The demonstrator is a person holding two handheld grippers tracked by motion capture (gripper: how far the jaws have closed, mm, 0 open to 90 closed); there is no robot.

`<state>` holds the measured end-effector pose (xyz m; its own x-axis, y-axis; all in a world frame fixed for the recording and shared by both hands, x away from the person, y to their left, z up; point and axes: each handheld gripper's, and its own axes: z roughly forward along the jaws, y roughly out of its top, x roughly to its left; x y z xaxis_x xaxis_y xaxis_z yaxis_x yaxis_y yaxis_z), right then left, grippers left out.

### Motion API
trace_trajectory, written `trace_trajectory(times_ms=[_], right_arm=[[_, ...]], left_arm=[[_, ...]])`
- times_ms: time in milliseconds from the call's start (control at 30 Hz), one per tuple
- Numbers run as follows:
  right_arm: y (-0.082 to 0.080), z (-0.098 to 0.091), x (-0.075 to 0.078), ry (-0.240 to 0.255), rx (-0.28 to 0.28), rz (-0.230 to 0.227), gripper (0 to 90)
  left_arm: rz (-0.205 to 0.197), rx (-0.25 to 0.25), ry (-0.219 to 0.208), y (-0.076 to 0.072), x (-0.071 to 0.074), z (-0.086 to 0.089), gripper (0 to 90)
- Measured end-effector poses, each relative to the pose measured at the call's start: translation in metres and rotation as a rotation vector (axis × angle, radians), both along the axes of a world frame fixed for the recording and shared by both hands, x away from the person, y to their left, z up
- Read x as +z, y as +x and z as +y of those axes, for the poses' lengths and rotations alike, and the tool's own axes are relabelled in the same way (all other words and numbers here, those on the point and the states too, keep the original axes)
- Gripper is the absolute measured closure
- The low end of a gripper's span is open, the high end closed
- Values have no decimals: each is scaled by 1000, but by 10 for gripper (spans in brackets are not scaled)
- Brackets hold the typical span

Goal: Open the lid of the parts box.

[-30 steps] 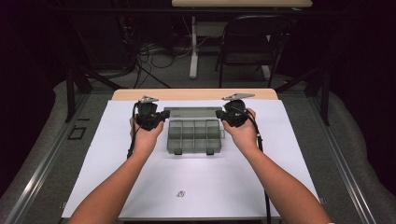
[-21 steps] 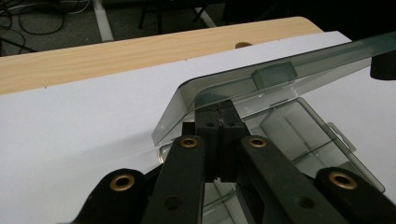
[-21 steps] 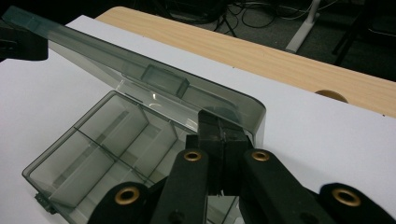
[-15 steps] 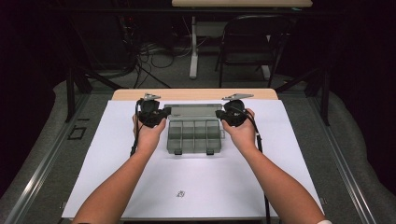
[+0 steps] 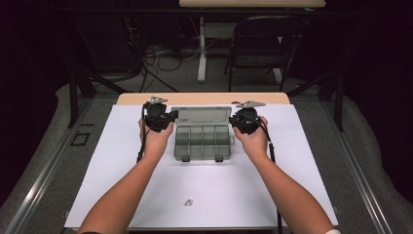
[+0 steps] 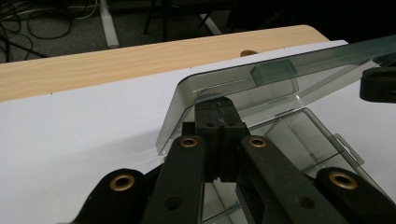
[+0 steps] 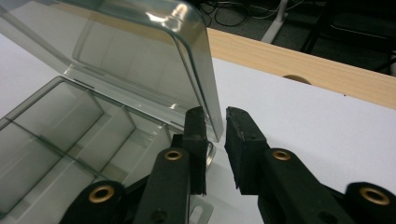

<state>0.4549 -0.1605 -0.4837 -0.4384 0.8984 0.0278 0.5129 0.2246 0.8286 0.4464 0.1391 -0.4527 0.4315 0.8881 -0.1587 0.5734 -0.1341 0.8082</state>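
Note:
A clear grey compartment box [image 5: 202, 144] lies on the white sheet with its lid [image 5: 201, 115] tilted up at the far side. My left gripper [image 5: 168, 117] is at the lid's left end. In the left gripper view its jaws [image 6: 218, 109] are pressed together on the lid's [image 6: 280, 70] side rim. My right gripper [image 5: 233, 121] is at the lid's right end. Its jaws [image 7: 215, 121] have just been opening and stand a little apart, and the lid's [image 7: 135, 51] edge sits loose between them. The compartments [image 7: 56, 121] hold nothing.
A white sheet [image 5: 204, 185] covers the table, with a small printed mark [image 5: 189, 202] near the front. A bare wooden strip [image 5: 204, 98] runs along the far edge. Beyond it are a dark chair [image 5: 265, 44], a table leg and cables on the floor.
My right gripper has sunk slightly beside the box. The left hand has stayed where it was.

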Motion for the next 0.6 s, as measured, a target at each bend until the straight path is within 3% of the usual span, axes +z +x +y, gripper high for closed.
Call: trace_trajectory(times_ms=[233, 600], right_arm=[[10, 3, -13, 1, -5, 4, 812], [13, 7, -17, 24, -48, 12, 857]], left_arm=[[-2, 3, -5, 1, -2, -1, 900], [-4, 10, -7, 3, -3, 0, 889]])
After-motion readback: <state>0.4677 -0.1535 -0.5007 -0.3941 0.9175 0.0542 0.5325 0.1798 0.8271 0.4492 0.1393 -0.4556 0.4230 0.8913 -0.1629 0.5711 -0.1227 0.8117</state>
